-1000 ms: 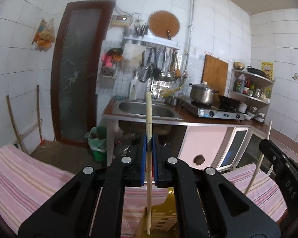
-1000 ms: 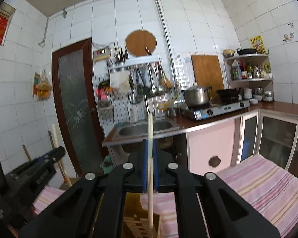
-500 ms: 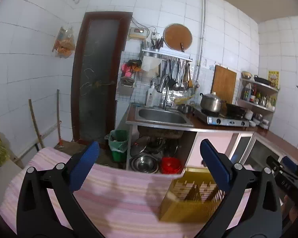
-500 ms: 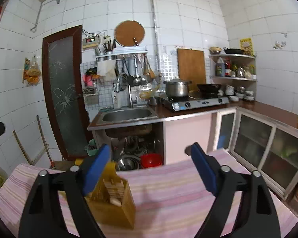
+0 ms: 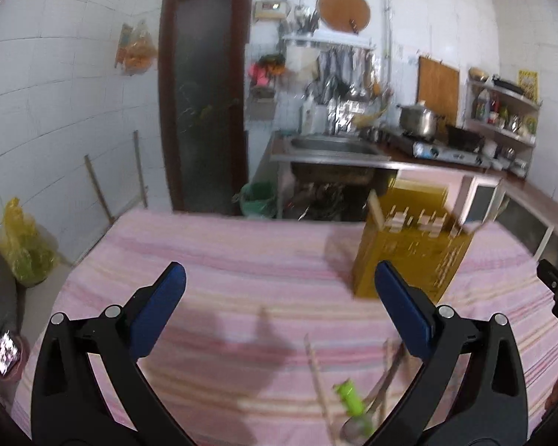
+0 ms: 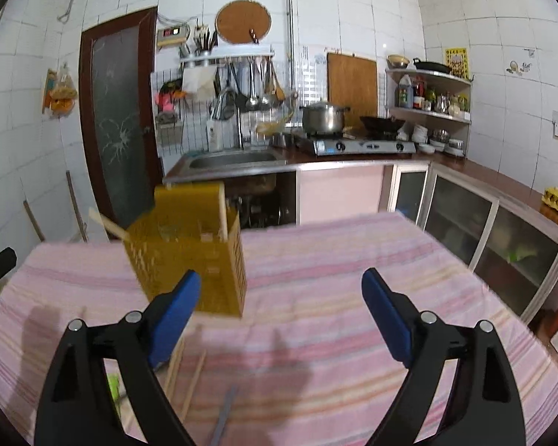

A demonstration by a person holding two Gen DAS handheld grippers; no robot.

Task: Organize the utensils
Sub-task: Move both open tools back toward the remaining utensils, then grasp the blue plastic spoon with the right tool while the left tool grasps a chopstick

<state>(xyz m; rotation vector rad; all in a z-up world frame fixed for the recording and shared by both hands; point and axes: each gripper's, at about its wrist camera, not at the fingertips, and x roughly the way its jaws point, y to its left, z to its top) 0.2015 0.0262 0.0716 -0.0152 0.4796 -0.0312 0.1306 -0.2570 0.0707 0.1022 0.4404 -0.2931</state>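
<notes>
A yellow slotted utensil holder (image 5: 413,245) stands on the pink striped cloth; it also shows in the right wrist view (image 6: 189,252) with wooden chopsticks (image 6: 109,225) leaning out of it. My left gripper (image 5: 279,304) is open and empty above the cloth. Loose chopsticks (image 5: 318,375) and a green-handled spoon (image 5: 349,403) lie below it on the right. My right gripper (image 6: 281,312) is open and empty, to the right of the holder. Loose chopsticks (image 6: 193,383) and a grey utensil (image 6: 223,416) lie near its left finger.
The table (image 6: 353,278) is covered by the pink striped cloth. Behind it are a sink counter (image 6: 234,160), a stove with a pot (image 6: 323,119) and glass-door cabinets (image 6: 483,230). A yellow bag (image 5: 22,245) sits on the floor at left.
Both grippers held a chopstick upright over the holder a second ago. Both have opened, let the chopsticks go, drawn back and tilted down toward the table.
</notes>
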